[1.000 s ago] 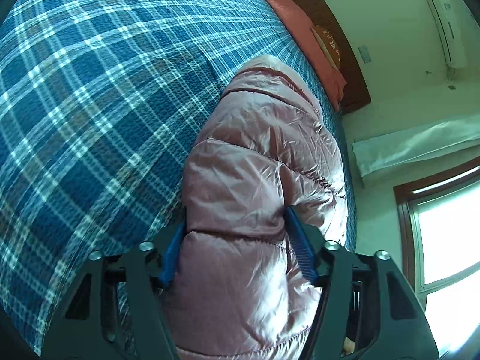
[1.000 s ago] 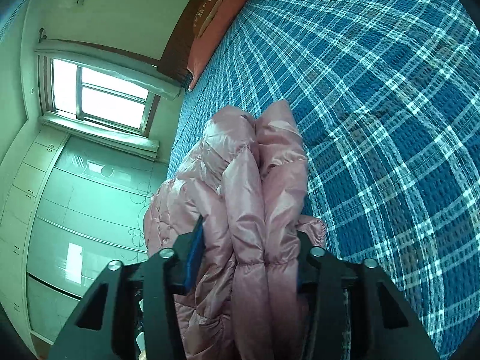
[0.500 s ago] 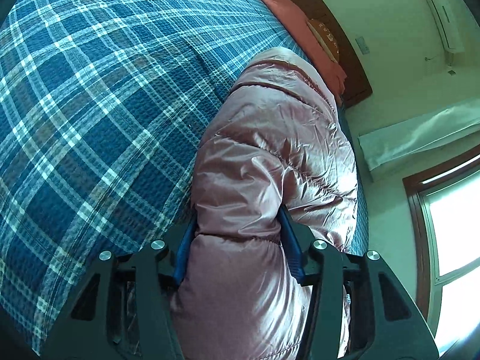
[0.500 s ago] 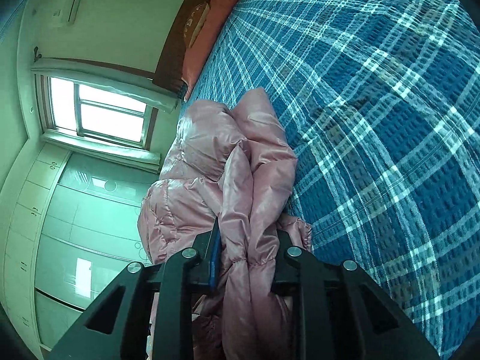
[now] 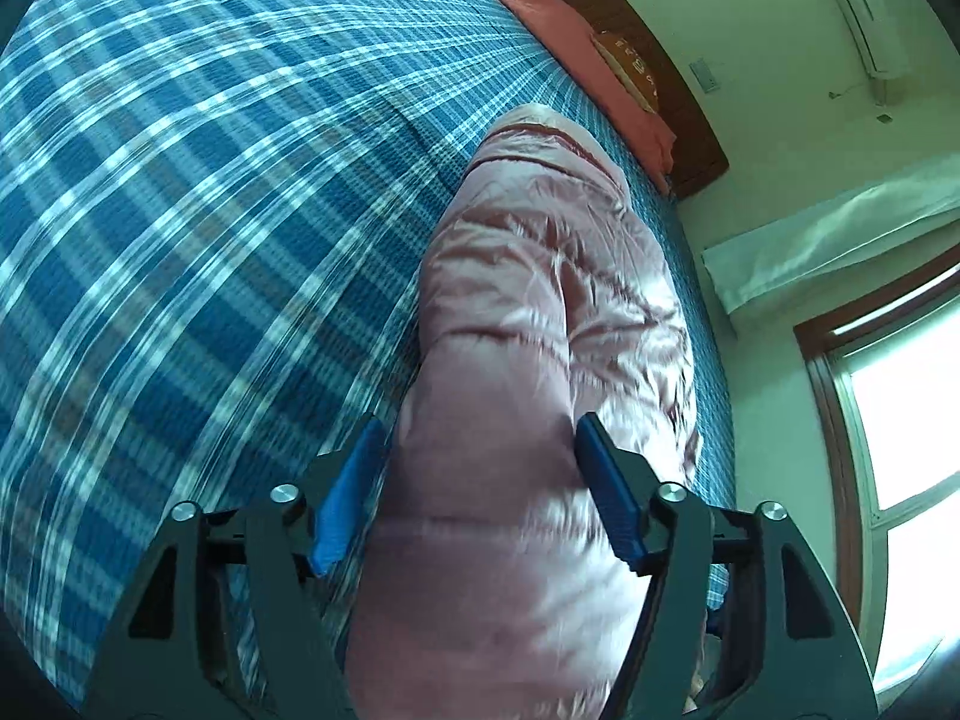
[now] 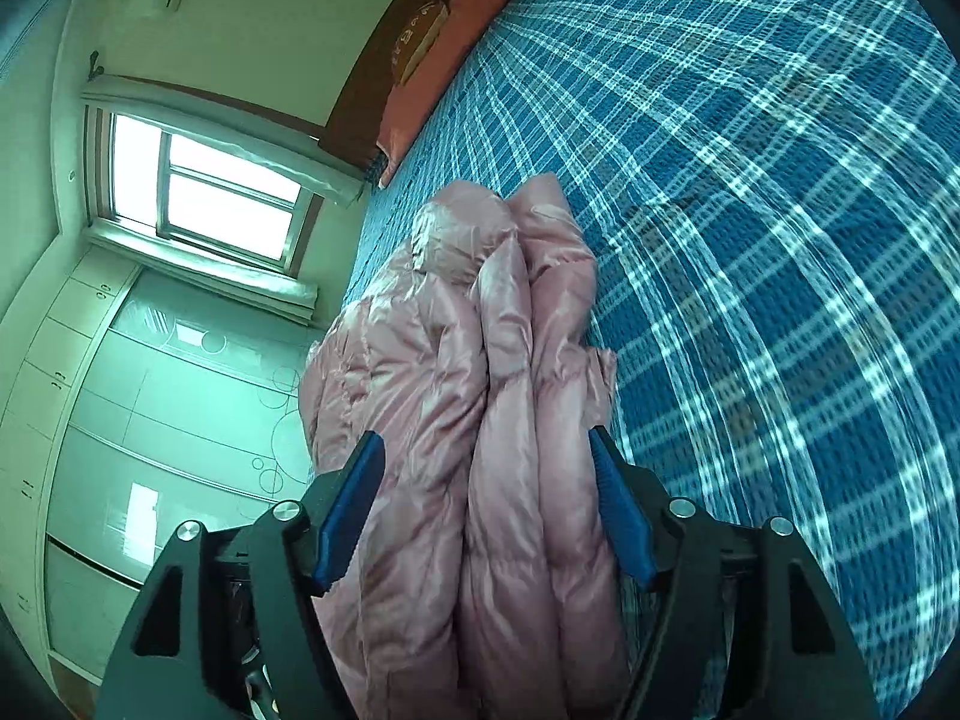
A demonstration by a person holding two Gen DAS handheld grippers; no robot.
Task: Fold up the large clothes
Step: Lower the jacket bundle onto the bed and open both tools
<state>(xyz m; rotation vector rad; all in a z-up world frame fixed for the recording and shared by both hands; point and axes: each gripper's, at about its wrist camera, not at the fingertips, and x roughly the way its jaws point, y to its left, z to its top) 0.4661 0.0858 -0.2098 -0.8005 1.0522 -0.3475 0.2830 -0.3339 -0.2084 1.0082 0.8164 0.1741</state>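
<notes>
Letting go now: your left gripper [image 5: 480,486] & right gripper [image 6: 486,501] jaws have just been opening (pink puffer jacket [image 5: 552,312] between, unpressed), so the fold rests on the plaid bed cover [image 5: 210,210].

Under me spreads a bed [image 5: 198,252] covered edge to edge in a blue-and-white plaid cover [image 6: 750,228]; on it lies a bundled pink padded jacket [image 5: 540,312], shiny and quilted, running from near me toward the far end; at that far end a salmon-pink pillow [image 5: 576,42] rests against the dark wooden headboard [image 5: 654,54], with a smaller patterned cushion [image 6: 420,39] lying on top of it; the rest of the plaid cover that I can see is bare.
</notes>
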